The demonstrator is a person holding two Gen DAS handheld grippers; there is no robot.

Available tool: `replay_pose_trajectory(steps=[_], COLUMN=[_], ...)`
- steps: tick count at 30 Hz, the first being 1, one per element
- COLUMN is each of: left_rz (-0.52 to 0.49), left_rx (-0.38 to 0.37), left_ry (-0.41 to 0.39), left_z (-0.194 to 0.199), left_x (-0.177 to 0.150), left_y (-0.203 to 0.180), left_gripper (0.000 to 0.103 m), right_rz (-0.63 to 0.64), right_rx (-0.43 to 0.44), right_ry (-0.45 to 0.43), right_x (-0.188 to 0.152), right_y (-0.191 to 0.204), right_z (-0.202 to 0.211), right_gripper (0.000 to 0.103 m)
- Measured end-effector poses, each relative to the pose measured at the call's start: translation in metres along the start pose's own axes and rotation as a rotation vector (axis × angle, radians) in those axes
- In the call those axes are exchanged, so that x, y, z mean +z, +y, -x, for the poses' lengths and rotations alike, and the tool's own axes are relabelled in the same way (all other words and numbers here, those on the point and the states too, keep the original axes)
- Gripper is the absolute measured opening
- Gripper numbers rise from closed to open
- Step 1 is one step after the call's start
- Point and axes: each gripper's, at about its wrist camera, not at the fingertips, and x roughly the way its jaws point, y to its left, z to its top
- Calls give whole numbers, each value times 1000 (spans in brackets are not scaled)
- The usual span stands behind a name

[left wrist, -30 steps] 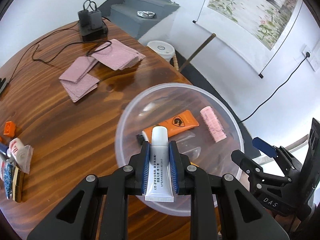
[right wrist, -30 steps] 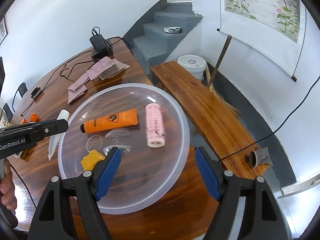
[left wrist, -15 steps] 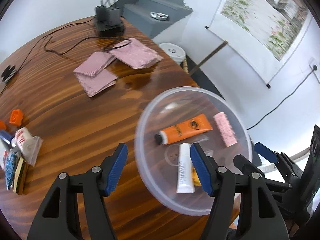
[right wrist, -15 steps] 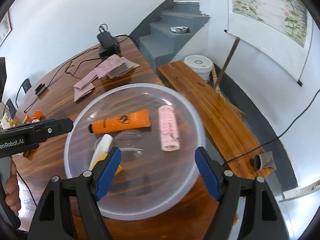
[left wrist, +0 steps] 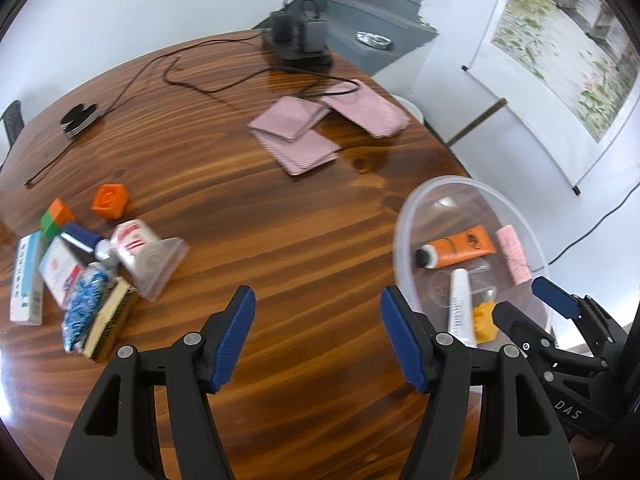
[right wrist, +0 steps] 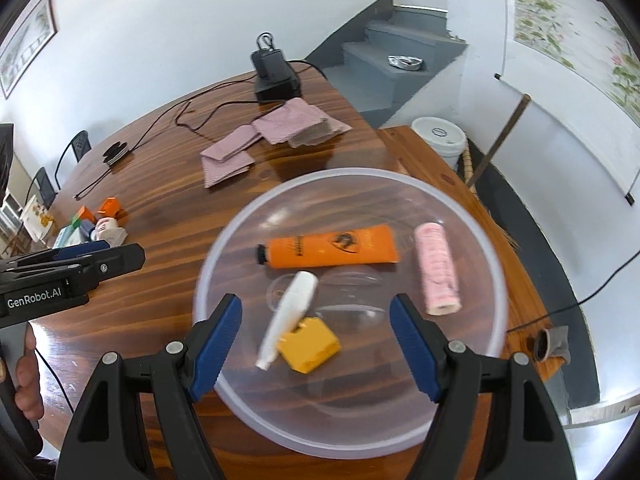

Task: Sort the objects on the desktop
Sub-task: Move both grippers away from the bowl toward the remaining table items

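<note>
A clear plastic bowl (right wrist: 472,224) sits at the table's right edge; it also shows in the left wrist view (left wrist: 404,216). In it lie an orange tube (right wrist: 332,247), a white tube (right wrist: 289,307), a pink roller (right wrist: 436,274) and a yellow block (right wrist: 310,345). My right gripper (right wrist: 314,346) is open and empty over the bowl's near side. My left gripper (left wrist: 318,336) is open and empty above bare table, left of the bowl. A pile of small objects (left wrist: 80,272) lies at the left.
Pink cloth pieces (left wrist: 320,128) lie at the table's far side. A black charger (left wrist: 298,38) with cables stands at the back. An orange cube (left wrist: 109,202) sits near the pile. A wooden bench (right wrist: 452,184) runs beside the table on the right.
My left gripper opened and let the white tube drop into the bowl, then swung left away from the bowl. The right gripper stayed open over the bowl.
</note>
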Motion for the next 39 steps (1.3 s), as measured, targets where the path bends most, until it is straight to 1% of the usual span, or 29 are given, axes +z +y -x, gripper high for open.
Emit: replay_pose_trajectory(steps=[15,25,32,39], left_rz=[99,211,307,367], left_rx=[96,148,189,231], left_ry=[-3,19,12,5], left_z=[20,30,40,54], left_x=[-19,-38,-51,-52], left_y=[73,137,187,237], left_gripper=[69,69,69,69], right_rz=[78,116,137,142], right_rx=[64,116,143,151], right_ry=[23,51,71,86], right_x=[4,4,2,1], right_y=[67,110,138,160], right_z=[-13,-24,-32,-39], right_gripper=[80,80,80,80])
